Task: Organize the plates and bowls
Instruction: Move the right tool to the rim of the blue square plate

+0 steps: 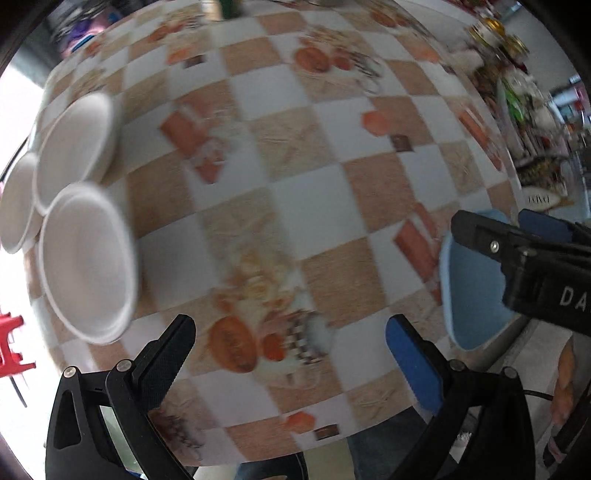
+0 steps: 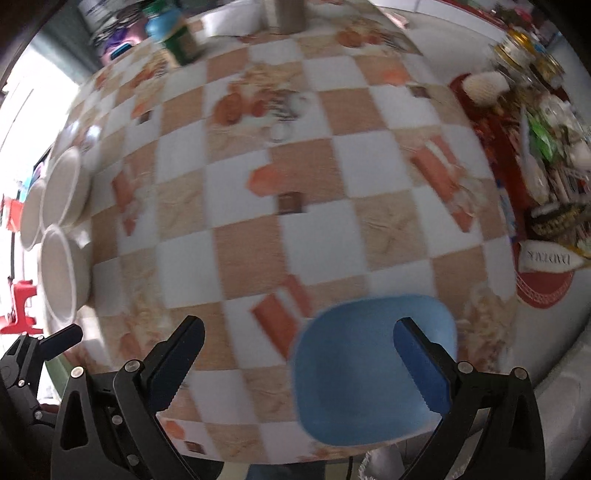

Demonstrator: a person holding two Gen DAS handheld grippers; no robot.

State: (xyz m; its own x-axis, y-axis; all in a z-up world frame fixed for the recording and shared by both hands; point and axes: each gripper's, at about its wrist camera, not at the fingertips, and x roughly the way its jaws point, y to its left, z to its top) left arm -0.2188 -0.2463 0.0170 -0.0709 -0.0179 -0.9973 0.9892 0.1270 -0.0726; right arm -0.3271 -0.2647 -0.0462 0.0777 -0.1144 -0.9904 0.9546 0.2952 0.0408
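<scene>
A square light-blue plate [image 2: 354, 376] lies flat on the checked tablecloth [image 2: 258, 184] near the front edge. My right gripper [image 2: 299, 328] hangs open above it, its blue-padded finger over the plate and its black finger off to the left, holding nothing. Three white bowls [image 1: 86, 266] [image 1: 74, 147] [image 1: 16, 201] sit close together at the table's left edge; the right wrist view shows them as well [image 2: 59, 273]. My left gripper [image 1: 291, 339] is open and empty over bare cloth between the bowls and the blue plate [image 1: 476, 295]. The right gripper [image 1: 509, 221] shows at the right.
Jars, packets and a red mat [image 2: 543, 291] crowd the table's right side. Bottles and a metal can [image 2: 177, 33] stand at the back. A red stool [image 2: 22, 302] stands beyond the left edge. The table's front edge runs just under both grippers.
</scene>
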